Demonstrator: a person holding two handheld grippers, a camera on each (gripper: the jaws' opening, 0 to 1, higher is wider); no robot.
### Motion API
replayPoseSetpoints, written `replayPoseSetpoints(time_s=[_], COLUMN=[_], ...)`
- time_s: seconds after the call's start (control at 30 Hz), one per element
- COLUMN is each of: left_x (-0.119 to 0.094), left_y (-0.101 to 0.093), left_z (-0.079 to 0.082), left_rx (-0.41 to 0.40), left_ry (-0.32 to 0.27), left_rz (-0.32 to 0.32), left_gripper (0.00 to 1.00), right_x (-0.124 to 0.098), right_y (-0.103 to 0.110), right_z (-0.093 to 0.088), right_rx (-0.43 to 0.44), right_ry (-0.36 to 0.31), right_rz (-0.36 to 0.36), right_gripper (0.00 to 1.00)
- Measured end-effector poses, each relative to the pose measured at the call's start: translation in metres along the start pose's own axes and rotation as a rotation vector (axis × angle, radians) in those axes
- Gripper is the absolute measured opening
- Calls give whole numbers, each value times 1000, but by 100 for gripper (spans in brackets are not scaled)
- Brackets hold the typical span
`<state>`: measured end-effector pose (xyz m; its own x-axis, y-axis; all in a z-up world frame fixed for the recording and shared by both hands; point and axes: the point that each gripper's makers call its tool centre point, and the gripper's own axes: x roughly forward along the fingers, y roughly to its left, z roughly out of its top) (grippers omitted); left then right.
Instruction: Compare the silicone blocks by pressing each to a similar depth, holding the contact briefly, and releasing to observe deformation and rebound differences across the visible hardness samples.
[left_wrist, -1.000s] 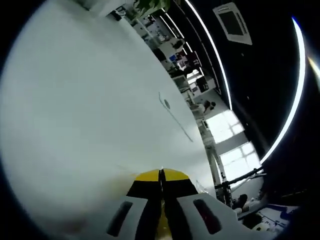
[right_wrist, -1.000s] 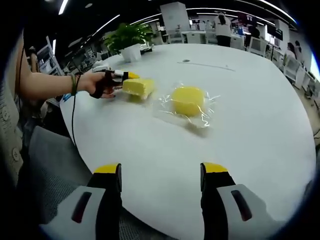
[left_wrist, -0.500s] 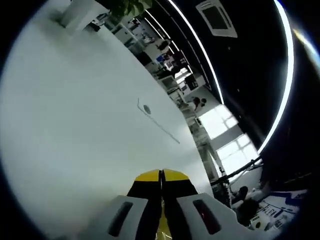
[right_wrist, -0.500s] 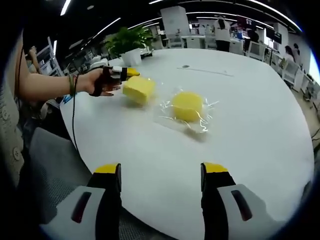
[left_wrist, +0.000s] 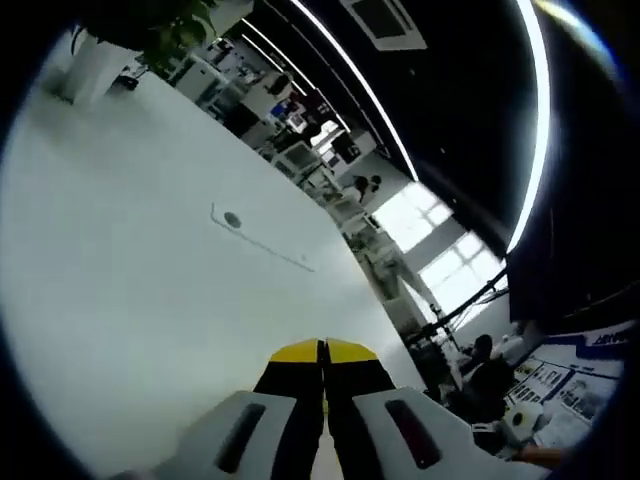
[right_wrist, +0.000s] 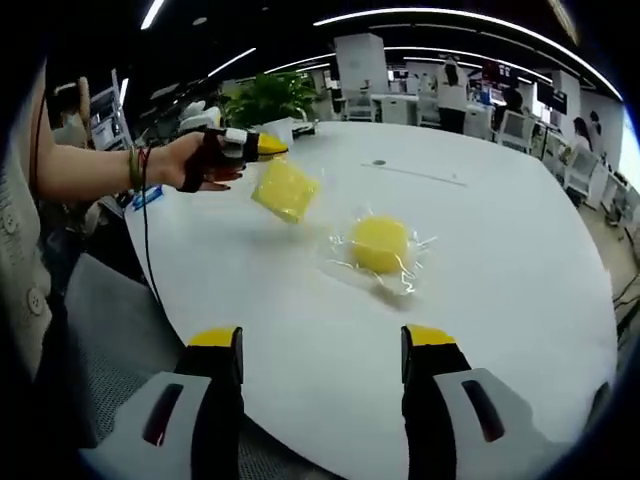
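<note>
In the right gripper view a hand holds my left gripper (right_wrist: 262, 146) over the far left of the white table (right_wrist: 500, 260). It is shut on a square yellow silicone block (right_wrist: 285, 190), which hangs tilted below it, clear of the tabletop. A round yellow block (right_wrist: 378, 243) in crinkled clear wrap lies at the table's middle. My right gripper (right_wrist: 322, 340) stands open near the front edge, with nothing between its fingers. In the left gripper view the yellow-tipped left gripper (left_wrist: 322, 350) has its jaws pressed together and looks across the table (left_wrist: 130, 290).
A potted plant (right_wrist: 268, 98) stands at the table's far left edge. A small round port with a thin seam (right_wrist: 378, 162) sits behind the blocks. People and desks (right_wrist: 455, 85) are far beyond. The person's arm (right_wrist: 90, 170) reaches in from the left.
The left gripper has lifted the square yellow block off the table, and the block now hangs tilted in the air. The right gripper stayed open; the round block has not moved.
</note>
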<state>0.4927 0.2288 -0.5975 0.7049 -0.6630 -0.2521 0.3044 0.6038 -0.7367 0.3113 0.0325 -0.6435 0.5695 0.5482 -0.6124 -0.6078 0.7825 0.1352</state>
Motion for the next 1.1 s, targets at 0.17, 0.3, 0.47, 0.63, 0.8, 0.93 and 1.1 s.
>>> replayPoseSetpoints(time_s=[0.17, 0.3, 0.47, 0.63, 0.8, 0.93, 1.1], left_x=[-9, -21, -35, -45, -51, -53, -53], left_y=[-16, -32, -57, -78, -93, -106, -117], left_z=[-9, -8, -10, -12, -19, -25, -34], left_rx=[65, 87, 146, 195, 252, 291, 367], left_ry=[47, 43, 49, 59, 92, 120, 170], left_rz=[-4, -14, -40, -70, -97, -125, -148], left_gripper=[0, 0, 0, 0, 0, 0, 0], right_x=[-5, -11, -16, -17, -17, -17, -15], right_y=[3, 7, 13, 17, 20, 20, 21], right_z=[8, 18, 27, 33, 42, 52, 66], right_rx=[-11, -33, -60, -83, -101, -110, -163], right_ry=[-38, -71, -98, -116, -129, -134, -126], right_rz=[5, 12, 24, 39, 67, 95, 137], right_gripper=[60, 60, 61, 61, 62, 63, 64])
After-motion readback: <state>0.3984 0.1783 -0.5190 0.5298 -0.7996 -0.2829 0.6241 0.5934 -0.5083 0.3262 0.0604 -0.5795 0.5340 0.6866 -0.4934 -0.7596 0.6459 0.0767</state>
